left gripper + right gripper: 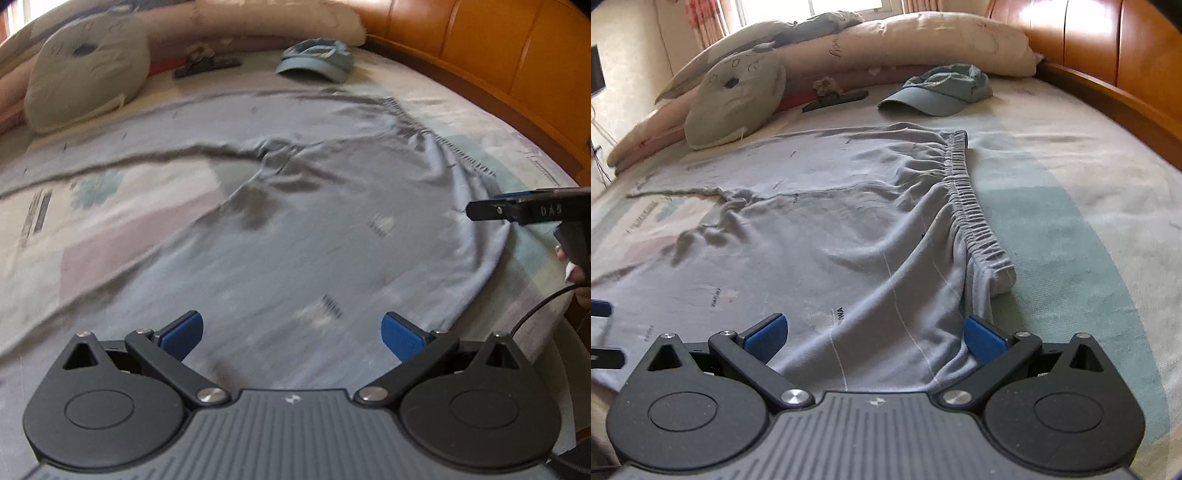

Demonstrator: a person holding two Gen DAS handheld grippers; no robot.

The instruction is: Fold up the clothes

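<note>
The grey pyjama trousers lay spread on the bed, unfolded. Left gripper hovered wide open over the cloth, empty. Right gripper stood wide open near the elastic waistband, gripping nothing. Next move, likely: pinch an edge and fold across. No containers showed.

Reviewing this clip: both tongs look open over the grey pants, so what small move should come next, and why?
Probably shut the right tongs on the near waistband corner of the grey pants: the cloth lies spread on the bed, unfolded, and already passes between its open blue pads.
</note>
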